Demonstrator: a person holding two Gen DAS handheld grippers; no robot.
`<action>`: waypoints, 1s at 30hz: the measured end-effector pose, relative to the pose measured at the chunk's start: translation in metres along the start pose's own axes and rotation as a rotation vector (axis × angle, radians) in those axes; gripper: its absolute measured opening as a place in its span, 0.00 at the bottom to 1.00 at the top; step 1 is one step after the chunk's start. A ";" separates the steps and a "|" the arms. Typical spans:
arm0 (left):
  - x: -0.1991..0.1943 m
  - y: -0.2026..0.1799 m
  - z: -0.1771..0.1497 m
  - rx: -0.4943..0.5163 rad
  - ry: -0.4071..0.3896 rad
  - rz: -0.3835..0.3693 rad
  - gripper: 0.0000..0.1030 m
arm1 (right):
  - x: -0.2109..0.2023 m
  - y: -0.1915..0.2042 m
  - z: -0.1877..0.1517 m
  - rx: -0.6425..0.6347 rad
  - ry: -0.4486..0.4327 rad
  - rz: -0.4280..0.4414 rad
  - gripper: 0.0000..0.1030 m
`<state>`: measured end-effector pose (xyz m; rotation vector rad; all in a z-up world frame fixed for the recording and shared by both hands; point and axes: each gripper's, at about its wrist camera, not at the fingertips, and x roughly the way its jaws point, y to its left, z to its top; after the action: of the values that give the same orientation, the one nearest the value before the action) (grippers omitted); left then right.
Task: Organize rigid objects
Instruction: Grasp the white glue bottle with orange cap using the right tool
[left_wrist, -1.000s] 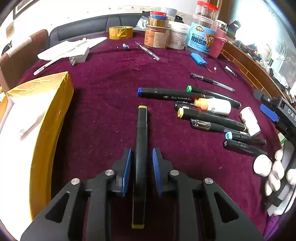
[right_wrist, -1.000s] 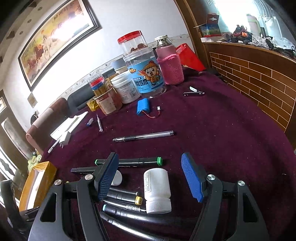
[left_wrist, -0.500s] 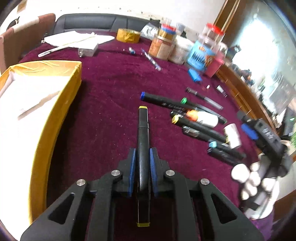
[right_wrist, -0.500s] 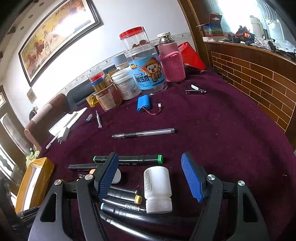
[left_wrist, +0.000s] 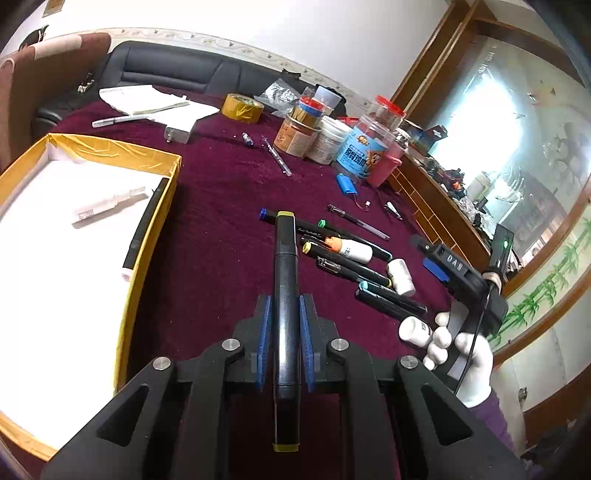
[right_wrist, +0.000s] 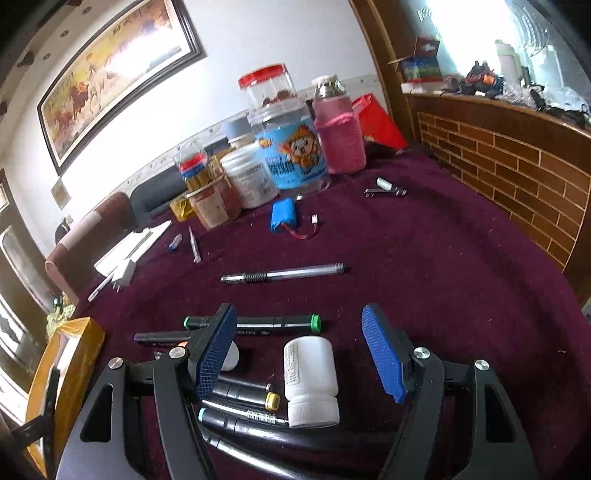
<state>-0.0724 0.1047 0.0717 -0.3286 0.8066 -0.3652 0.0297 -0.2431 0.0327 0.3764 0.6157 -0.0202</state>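
Observation:
My left gripper (left_wrist: 284, 306) is shut on a black marker with yellow ends (left_wrist: 285, 258), lifted above the maroon cloth and pointing forward. To its left stands a yellow-walled box (left_wrist: 155, 221) with a white floor, holding a white pen (left_wrist: 107, 205) and a black marker (left_wrist: 142, 230). A cluster of black markers (left_wrist: 347, 258) and small white bottles lies to the right. My right gripper (right_wrist: 299, 325) stands open above a white bottle (right_wrist: 310, 380) without touching it. The right gripper (left_wrist: 448, 264) also shows in the left wrist view, held by a white-gloved hand (left_wrist: 461, 350).
Jars and containers (right_wrist: 280, 147) crowd the table's far side, with a blue battery pack (right_wrist: 282, 219), a clear pen (right_wrist: 284, 275), a nail clipper (right_wrist: 384, 190), tape roll (left_wrist: 242, 107), white charger (left_wrist: 181, 129) and papers. A brick-patterned ledge (right_wrist: 517, 173) borders the right.
The left gripper closed on the yellow-ended marker, lifted it off the cloth and carried it up and leftward toward the box. The right gripper stayed still.

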 end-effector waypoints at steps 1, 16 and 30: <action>-0.002 0.000 -0.001 0.008 0.000 -0.003 0.12 | -0.002 0.000 0.001 0.005 -0.003 0.000 0.63; -0.028 0.022 -0.018 -0.005 -0.008 -0.057 0.12 | 0.038 0.067 -0.006 -0.109 0.339 0.184 0.63; -0.036 0.036 -0.028 -0.023 -0.002 -0.089 0.12 | 0.033 0.121 -0.038 -0.180 0.425 0.281 0.64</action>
<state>-0.1096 0.1484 0.0609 -0.3874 0.7968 -0.4390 0.0509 -0.1136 0.0269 0.2905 0.9712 0.3902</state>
